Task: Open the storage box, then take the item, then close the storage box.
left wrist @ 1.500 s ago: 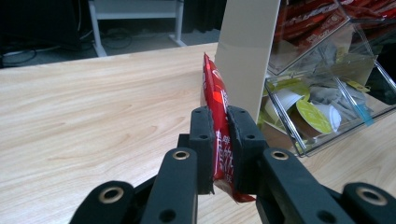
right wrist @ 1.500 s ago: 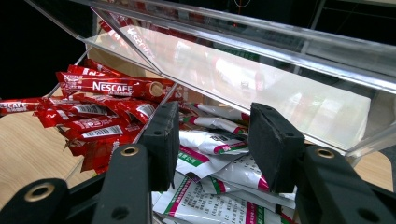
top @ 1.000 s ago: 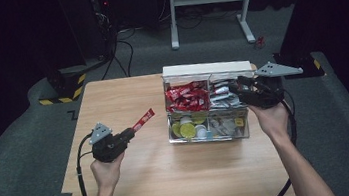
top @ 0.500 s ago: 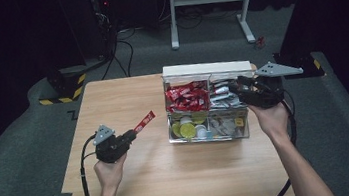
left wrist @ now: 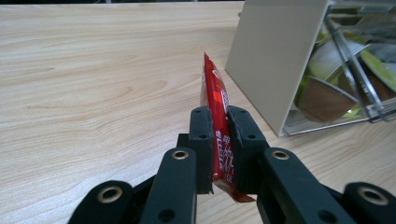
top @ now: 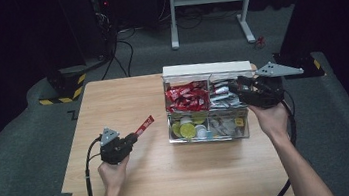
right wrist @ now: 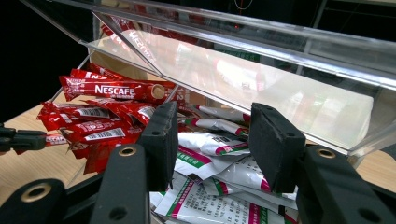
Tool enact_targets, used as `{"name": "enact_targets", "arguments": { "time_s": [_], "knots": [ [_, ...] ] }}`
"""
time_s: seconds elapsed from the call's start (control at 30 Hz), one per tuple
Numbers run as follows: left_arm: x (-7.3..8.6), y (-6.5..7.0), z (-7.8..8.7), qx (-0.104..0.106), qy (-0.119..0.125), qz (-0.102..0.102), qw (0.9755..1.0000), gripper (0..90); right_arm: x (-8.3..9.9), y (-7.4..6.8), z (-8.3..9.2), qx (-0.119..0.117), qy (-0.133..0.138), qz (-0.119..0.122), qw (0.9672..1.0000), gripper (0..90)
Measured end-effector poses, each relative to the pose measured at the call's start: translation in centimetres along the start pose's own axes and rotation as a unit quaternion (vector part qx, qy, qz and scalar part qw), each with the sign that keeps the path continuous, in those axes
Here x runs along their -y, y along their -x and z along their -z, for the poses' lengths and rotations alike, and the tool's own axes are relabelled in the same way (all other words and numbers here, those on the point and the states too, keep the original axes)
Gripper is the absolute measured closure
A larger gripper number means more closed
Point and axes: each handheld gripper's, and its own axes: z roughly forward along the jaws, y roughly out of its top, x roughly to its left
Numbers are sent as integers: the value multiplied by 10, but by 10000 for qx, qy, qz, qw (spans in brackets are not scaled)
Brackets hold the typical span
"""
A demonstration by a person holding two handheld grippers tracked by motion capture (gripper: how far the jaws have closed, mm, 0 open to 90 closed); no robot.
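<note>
Red sachet (left wrist: pixel 218 140): long thin stick pack, clamped edge-on between the two black jaws of the left gripper (left wrist: pixel 219 149). Its top end sticks out past the jaw tips, its bottom end hangs just below them. From the high view the sachet (top: pixel 144 126) juts from the left gripper (top: pixel 129 138) up and to the right, over bare table (top: pixel 112 100), near the left side of the clear box (top: pixel 207 70) but apart from it.

Box: divided into compartments, lid standing open at the back. Back left compartment holds a heap of red sachets (top: pixel 186 98); back right holds white packets (top: pixel 223 97); front left holds small round cups (top: pixel 186 127) with yellow-green tops.

Right gripper (top: pixel 239 90): held at the box's right side, pointing in over the back right compartment. In the right gripper view its jaws stand apart, nothing between the pads (right wrist: pixel 161 140); white packets (right wrist: pixel 219 163) lie below them, the red heap (right wrist: pixel 102 116) to their left.
</note>
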Motion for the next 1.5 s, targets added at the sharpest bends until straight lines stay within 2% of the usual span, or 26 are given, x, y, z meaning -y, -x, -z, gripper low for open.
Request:
{"name": "enact_targets", "arguments": {
  "time_s": [0.1, 0.3, 0.6, 0.9, 1.0, 1.27, 1.5],
  "knots": [
    [1, 1, -2, -84, -35, -105, 9999, 806, -1, 0, 1, 24, -29, 11, 10000, 520],
    [8, 1, -8, -172, -177, -162, 9996, 805, 0, 0, 1, 26, -7, -15, 10000, 522],
    [16, -2, -12, -202, -299, -114, 9993, 805, -1, 0, 1, 34, -22, -22, 10000, 522],
    [19, -1, -17, -214, -322, -97, 9992, 804, -2, 0, 1, 36, -66, -22, 10000, 523],
    [20, -3, -17, -253, -373, -134, 9989, 804, -2, -1, 1, 56, -73, -41, 9999, 519],
    [23, -4, -19, -285, -318, -68, 9991, 803, -2, -1, 1, 64, -66, -28, 10000, 520],
    [28, -4, -24, -333, -456, -108, 9983, 793, -2, -1, 1, 63, -84, -33, 9999, 521]
  ]
}}
